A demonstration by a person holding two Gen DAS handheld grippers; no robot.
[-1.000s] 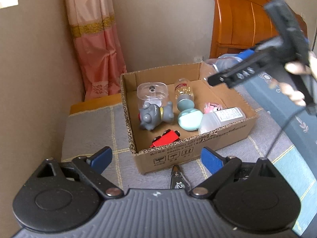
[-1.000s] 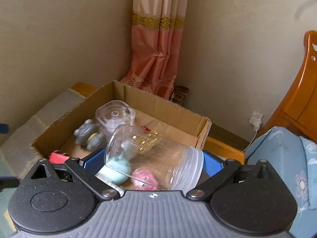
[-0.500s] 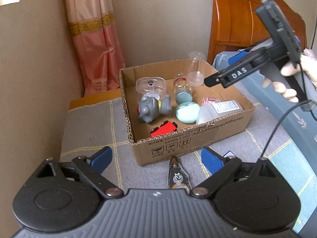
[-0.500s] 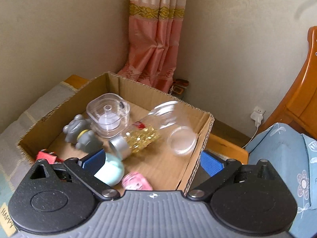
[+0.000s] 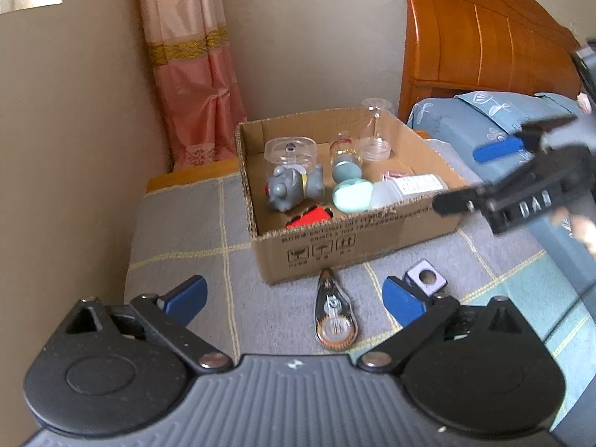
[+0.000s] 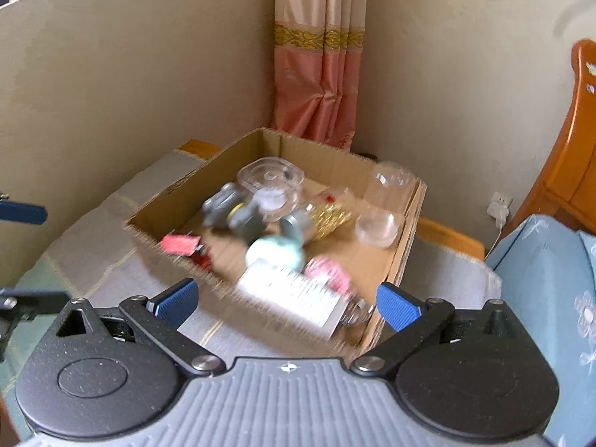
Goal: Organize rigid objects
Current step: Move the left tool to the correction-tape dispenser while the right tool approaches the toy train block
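Note:
A cardboard box (image 5: 335, 249) on a grey checked cloth holds a grey toy (image 5: 288, 190), a clear lidded tub (image 5: 290, 151), a mint case (image 5: 352, 195), a red toy car (image 5: 311, 218), a white bottle (image 5: 406, 190) and a clear jar (image 5: 376, 130) leaning in the far right corner, also in the right wrist view (image 6: 383, 205). A correction tape (image 5: 333, 313) and a small square block (image 5: 425, 279) lie in front of the box. My left gripper (image 5: 294, 296) is open and empty above them. My right gripper (image 6: 285, 298) is open and empty, near the box's right side.
A tan wall stands close on the left. A pink curtain (image 5: 193, 74) hangs behind the box. A wooden headboard (image 5: 480, 41) and blue bedding (image 5: 484, 111) are at the right. A wall plug (image 6: 497, 210) sits behind the box.
My right gripper opened and let the clear jar go into the box's far right corner, then drew back out of the box. My left gripper pulled back, bringing the tape and block into view.

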